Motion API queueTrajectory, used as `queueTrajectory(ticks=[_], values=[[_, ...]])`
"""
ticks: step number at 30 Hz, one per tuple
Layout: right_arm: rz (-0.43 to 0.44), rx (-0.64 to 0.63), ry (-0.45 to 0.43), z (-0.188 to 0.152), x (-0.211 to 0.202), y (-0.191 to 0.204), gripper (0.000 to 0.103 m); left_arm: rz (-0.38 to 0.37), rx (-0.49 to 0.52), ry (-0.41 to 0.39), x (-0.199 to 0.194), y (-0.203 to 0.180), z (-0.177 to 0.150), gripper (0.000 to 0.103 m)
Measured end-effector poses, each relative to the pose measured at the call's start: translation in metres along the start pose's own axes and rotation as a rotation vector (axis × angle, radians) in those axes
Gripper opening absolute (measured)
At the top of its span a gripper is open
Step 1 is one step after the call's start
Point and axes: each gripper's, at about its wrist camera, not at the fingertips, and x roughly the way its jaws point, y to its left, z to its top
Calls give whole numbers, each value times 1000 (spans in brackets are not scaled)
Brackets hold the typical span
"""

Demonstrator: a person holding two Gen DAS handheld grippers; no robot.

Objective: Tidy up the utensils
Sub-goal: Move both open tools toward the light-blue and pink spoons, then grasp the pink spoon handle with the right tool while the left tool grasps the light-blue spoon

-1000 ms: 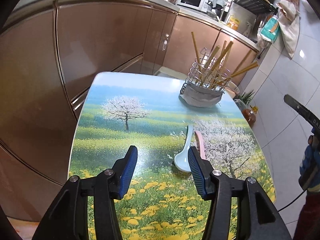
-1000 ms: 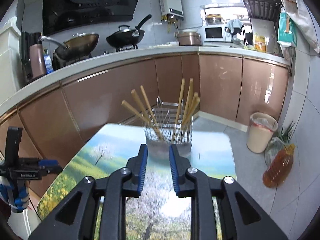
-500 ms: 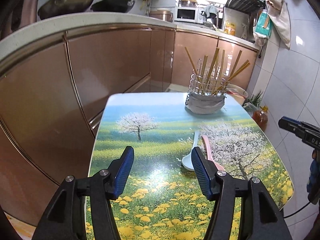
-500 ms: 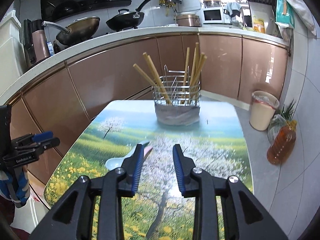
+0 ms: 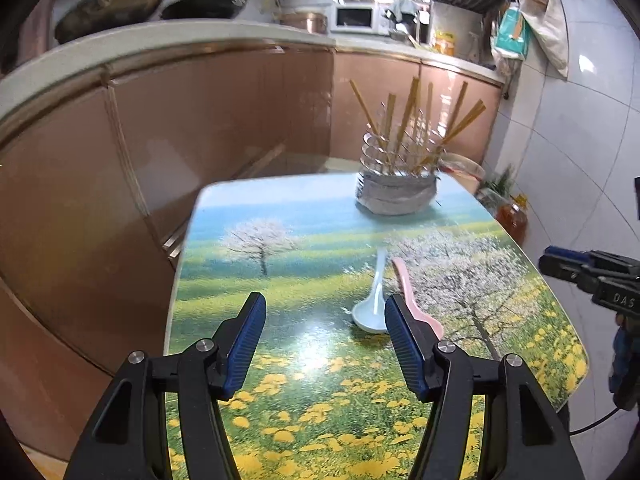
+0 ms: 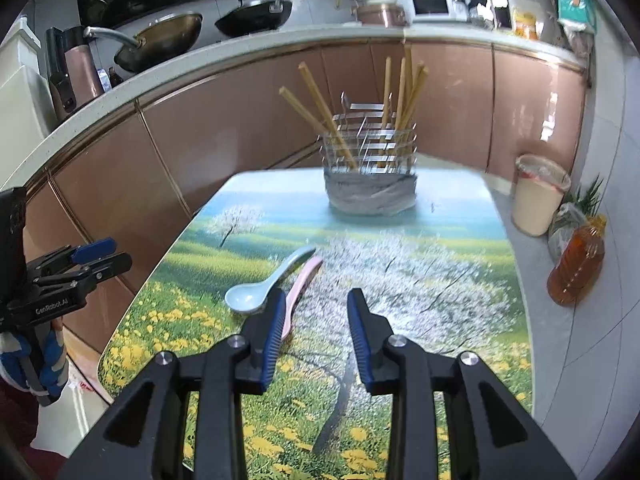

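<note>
Spoons are the item in hand. Right claw stands part open, jaws just widened, nothing between them; its left pad sits over the pink spoon. Left claw is apart and empty. White spoon lies touching the pink one, mid-desk. Recommended: take one handle only, then lift to the far wire holder.
</note>
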Motion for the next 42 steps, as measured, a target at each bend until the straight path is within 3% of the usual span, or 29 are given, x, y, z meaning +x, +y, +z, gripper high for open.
queueTrajectory(ticks=[5, 13, 19, 27, 31, 33, 42], values=[[81, 15, 143, 7, 40, -3, 31, -140, 19, 117, 42, 4, 19, 61], [130, 28, 253, 18, 88, -13, 31, -304, 121, 316, 126, -13, 48, 61], [134, 1, 305, 21, 111, -18, 31, -321, 190, 410, 176, -35, 48, 58], [146, -13, 352, 23, 143, -22, 31, -328, 190, 498, 221, -36, 44, 37], [168, -10, 384, 25, 164, -16, 31, -341, 187, 503, 224, -30, 45, 27], [176, -11, 401, 26, 174, -11, 31, -336, 193, 506, 223, -26, 45, 18], [195, 50, 497, 39, 224, 5, 31, -361, 112, 539, 221, 11, 46, 10]])
